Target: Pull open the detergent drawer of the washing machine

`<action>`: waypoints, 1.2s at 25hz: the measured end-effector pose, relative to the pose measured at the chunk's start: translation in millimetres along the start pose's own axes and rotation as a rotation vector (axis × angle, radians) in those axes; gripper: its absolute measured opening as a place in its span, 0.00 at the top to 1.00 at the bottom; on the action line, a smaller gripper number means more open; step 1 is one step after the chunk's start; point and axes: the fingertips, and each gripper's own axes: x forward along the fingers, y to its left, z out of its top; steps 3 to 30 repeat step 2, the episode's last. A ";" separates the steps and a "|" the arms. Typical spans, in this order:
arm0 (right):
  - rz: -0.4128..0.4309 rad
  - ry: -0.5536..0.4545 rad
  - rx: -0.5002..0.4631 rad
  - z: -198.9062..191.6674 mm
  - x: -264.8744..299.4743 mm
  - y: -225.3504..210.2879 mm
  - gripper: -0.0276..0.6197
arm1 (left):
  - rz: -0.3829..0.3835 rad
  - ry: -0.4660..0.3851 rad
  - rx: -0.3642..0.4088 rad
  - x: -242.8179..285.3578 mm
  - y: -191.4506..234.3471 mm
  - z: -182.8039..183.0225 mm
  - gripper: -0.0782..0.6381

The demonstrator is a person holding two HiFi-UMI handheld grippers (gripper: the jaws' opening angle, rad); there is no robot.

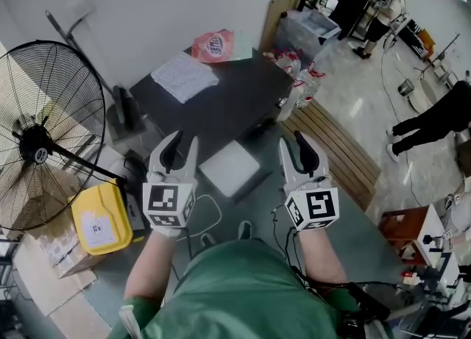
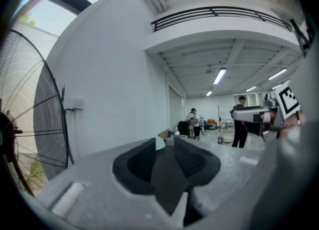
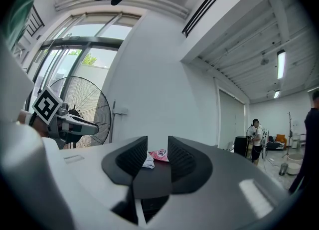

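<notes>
A: How do the two tools stand?

B: The left gripper (image 1: 184,146) and the right gripper (image 1: 296,146) are held side by side in front of the person's green shirt (image 1: 243,286), roughly level. Each has its jaws partly spread with nothing between them. In the left gripper view only open room shows through the gap, and in the right gripper view a dark flat top (image 1: 228,102) shows far off.

A: Why hold them so?

B: I'd judge it a resting pose, since neither gripper is near anything it could grip.

A: What are they made of?

B: Pale matte shells with curved black ribbed pads (image 3: 182,161). Each carries a cube with black-and-white square markers (image 1: 168,201).

A: And further out?

B: A small white box (image 1: 230,168) lies just ahead. Beyond it, the dark top carries white sheets (image 1: 184,76) and a crinkled pink bag (image 1: 213,45). At left are a black wire-grille fan (image 1: 40,139) and a glossy yellow canister (image 1: 101,216). At right are wooden slats (image 1: 335,146).

A: And the detergent drawer?

B: I can't find the washing machine or its drawer in any view, so I can't tell whether the drawer is in or out.
</notes>
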 end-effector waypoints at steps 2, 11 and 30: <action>0.003 -0.003 -0.006 -0.7 0.2 0.2 0.76 | 0.001 0.001 0.001 0.3 0.1 -0.9 0.74; 0.003 -0.003 -0.006 -0.7 0.2 0.2 0.76 | 0.001 0.001 0.001 0.3 0.1 -0.9 0.74; 0.003 -0.003 -0.006 -0.7 0.2 0.2 0.76 | 0.001 0.001 0.001 0.3 0.1 -0.9 0.74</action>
